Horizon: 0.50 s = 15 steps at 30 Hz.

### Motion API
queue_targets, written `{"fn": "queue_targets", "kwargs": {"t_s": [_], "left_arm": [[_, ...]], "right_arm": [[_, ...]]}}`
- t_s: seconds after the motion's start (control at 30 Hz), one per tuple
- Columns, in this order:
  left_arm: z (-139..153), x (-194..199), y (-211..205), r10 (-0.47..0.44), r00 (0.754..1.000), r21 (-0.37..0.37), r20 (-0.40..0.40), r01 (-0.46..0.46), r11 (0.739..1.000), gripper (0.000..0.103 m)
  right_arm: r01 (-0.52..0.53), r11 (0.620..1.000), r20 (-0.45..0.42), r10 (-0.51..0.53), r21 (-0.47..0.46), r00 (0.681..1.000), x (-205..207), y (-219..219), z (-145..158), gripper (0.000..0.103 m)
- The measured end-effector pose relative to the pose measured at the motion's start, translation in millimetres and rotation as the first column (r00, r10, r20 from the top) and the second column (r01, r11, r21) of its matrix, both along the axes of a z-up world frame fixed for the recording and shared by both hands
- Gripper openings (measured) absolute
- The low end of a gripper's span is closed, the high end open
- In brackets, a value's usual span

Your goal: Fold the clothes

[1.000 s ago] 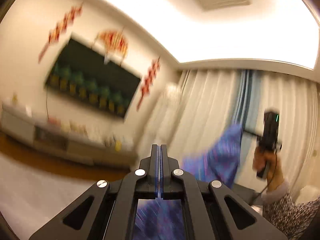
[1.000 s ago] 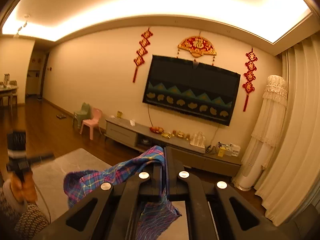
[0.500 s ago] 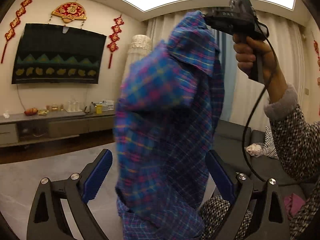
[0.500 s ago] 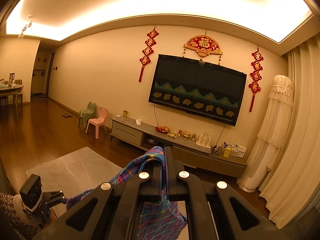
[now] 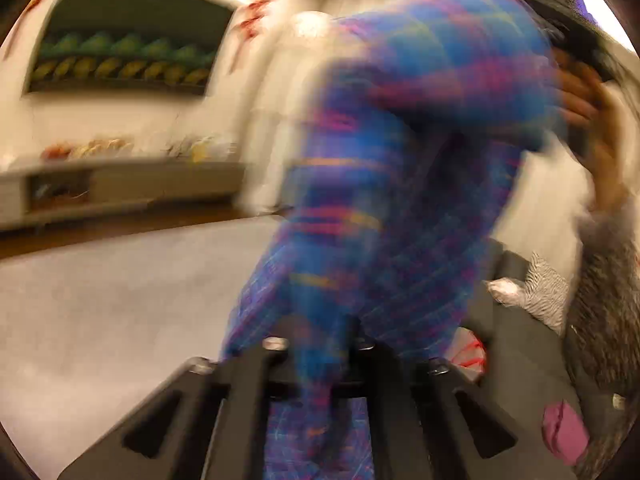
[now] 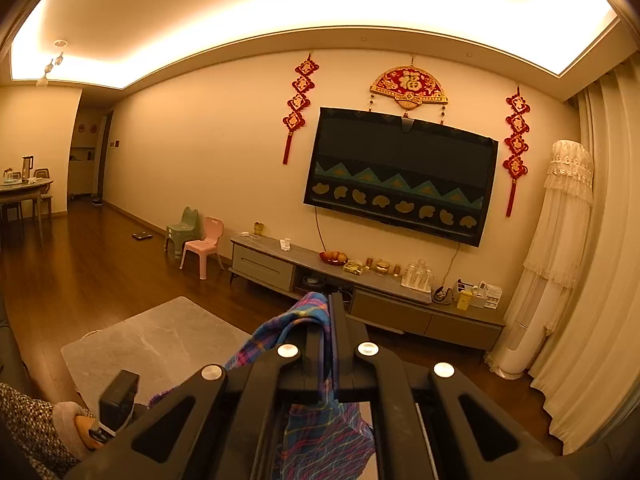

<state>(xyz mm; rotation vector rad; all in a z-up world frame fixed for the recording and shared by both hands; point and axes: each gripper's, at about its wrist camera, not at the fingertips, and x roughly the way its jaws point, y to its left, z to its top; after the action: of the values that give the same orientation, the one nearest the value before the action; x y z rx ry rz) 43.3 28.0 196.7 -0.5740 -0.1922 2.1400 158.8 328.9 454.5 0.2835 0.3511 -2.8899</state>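
Note:
A blue plaid shirt hangs in the air between the two grippers, blurred in the left wrist view. My left gripper is shut on the shirt's lower part. My right gripper is shut on an upper edge of the shirt, which drapes over the left finger and hangs below. The right gripper also shows in the left wrist view, held high at the upper right. The left gripper shows low at the left of the right wrist view.
A grey rug lies on the wooden floor. A low TV cabinet stands under the wall TV. Two small chairs stand at its left. A dark sofa holds a pink item and striped cloth. Curtains hang at the right.
My left gripper was open in front of the hanging shirt half a second ago and has closed on its lower part. My right gripper has stayed shut on the shirt, held high.

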Motion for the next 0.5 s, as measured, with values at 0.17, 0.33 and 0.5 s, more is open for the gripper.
{"fn": "queue_targets", "kwargs": {"t_s": [0.17, 0.33, 0.5], "left_arm": [[123.5, 23.5, -84.3, 0.134, 0.971, 0.151, -0.200, -0.104, 0.983, 0.000], [244.8, 67.5, -118.3, 0.110, 0.908, 0.164, -0.404, -0.047, 0.985, 0.000], [292.1, 71.6, -139.5, 0.144, 0.874, 0.121, -0.464, -0.098, 0.988, 0.000]], "right_arm": [[0.105, 0.993, -0.121, -0.097, 0.060, 0.988, 36.2, 21.7, 9.1, 0.003], [0.086, 0.995, -0.246, -0.072, 0.049, 0.967, 85.7, 26.5, 33.5, 0.003], [-0.047, 0.999, -0.254, 0.042, -0.015, 0.966, 89.3, 33.2, 55.5, 0.003]]}}
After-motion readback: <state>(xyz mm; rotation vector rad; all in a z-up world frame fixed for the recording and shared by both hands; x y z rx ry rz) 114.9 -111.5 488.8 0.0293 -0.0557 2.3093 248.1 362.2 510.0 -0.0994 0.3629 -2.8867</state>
